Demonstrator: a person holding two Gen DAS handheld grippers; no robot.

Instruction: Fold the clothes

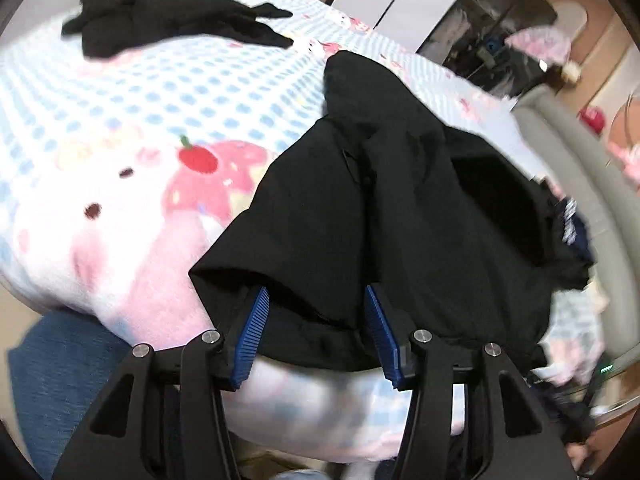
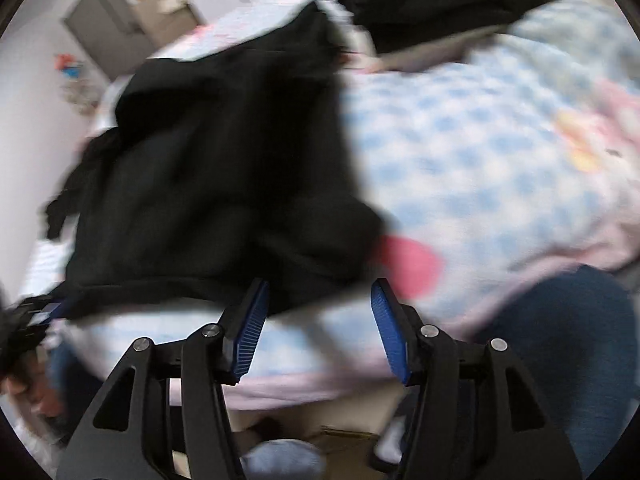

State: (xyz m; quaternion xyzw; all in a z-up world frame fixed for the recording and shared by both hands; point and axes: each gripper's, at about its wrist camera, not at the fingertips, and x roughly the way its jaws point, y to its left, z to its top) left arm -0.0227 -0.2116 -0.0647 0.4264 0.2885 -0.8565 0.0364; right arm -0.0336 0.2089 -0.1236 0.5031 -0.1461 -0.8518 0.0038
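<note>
Right now a black garment (image 1: 400, 208) lies on a blanket (image 1: 168, 112) with blue checks and a pink cartoon face, and its long way runs from the tongs off toward the far side of the bed. In the left wrist view its near hem sits between the blue pads (image 1: 256, 328) of the left gripper (image 1: 316, 292); the jaws stand partly apart and the cloth hangs loose over their tips, so nothing is pinched. In the right wrist view the right gripper (image 2: 320, 288) also stands partly apart, with the corner of the same black garment (image 2: 208, 168) just past its left pad and the blanket (image 2: 480, 152) ahead of its right pad. A second dark piece of clothing (image 1: 172, 20) lies well beyond the left tongs, near the far edge. On the garment's far right edge is a small patch with white marks (image 1: 570, 224), too small to read. The right wrist view is smeared, so folds there are hard to make out.
</note>
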